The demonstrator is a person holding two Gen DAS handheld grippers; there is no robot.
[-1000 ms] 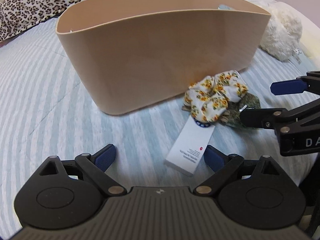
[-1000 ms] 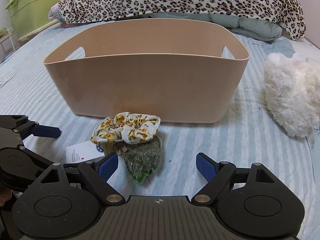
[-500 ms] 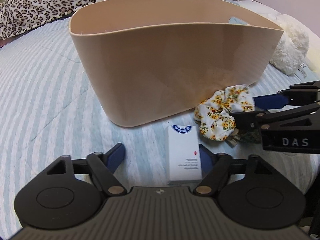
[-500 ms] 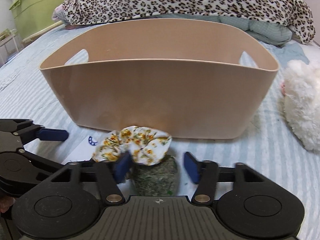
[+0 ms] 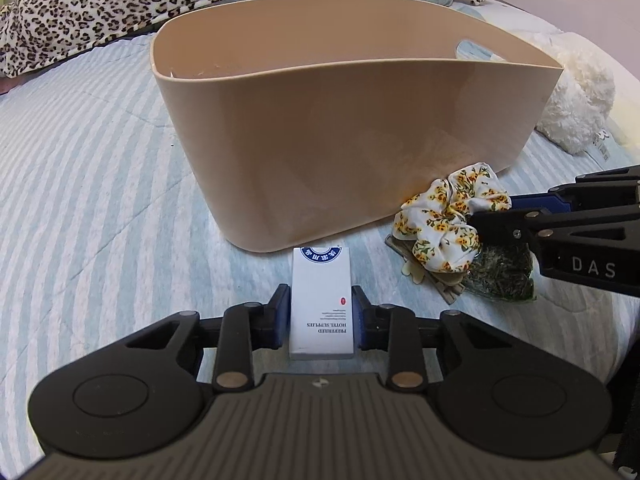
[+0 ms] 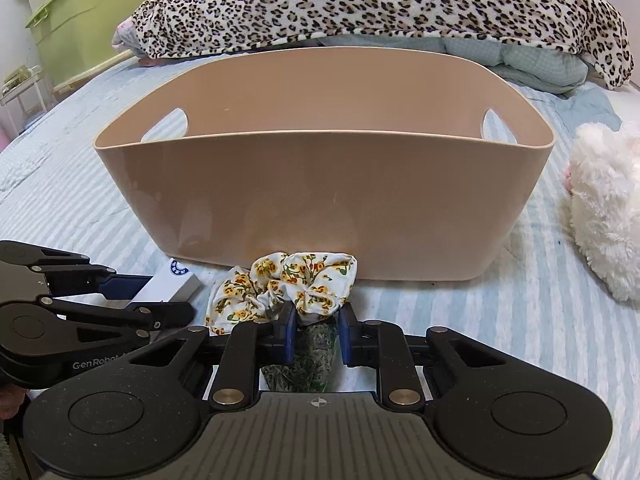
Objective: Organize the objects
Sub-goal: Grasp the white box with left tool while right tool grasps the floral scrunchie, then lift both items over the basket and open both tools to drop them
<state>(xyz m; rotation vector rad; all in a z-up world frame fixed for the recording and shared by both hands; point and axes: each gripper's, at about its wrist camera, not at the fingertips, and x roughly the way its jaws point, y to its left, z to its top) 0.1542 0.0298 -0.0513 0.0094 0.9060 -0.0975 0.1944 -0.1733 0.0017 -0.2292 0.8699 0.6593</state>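
Note:
A tan plastic basket [image 5: 360,128] stands on the striped bed; it also shows in the right wrist view [image 6: 320,200]. My left gripper [image 5: 321,316] is shut on a white box [image 5: 321,304] lying in front of the basket. My right gripper [image 6: 318,338] is shut on a green packet of dried leaves [image 6: 312,356], which also shows in the left wrist view [image 5: 502,276]. A floral scrunchie [image 6: 284,284] lies against the packet, just ahead of the right fingers. A beige hair clip [image 5: 428,276] lies under the scrunchie [image 5: 448,224].
A white plush toy [image 6: 604,208] lies right of the basket. A leopard-print blanket [image 6: 380,4] is heaped behind it. A green storage bin [image 6: 88,28] stands at the far left. The bedspread [image 5: 88,184] is pale blue striped.
Both grippers moved forward and closed: the left one onto the white box, the right one onto the green packet. The basket looms closer in both views.

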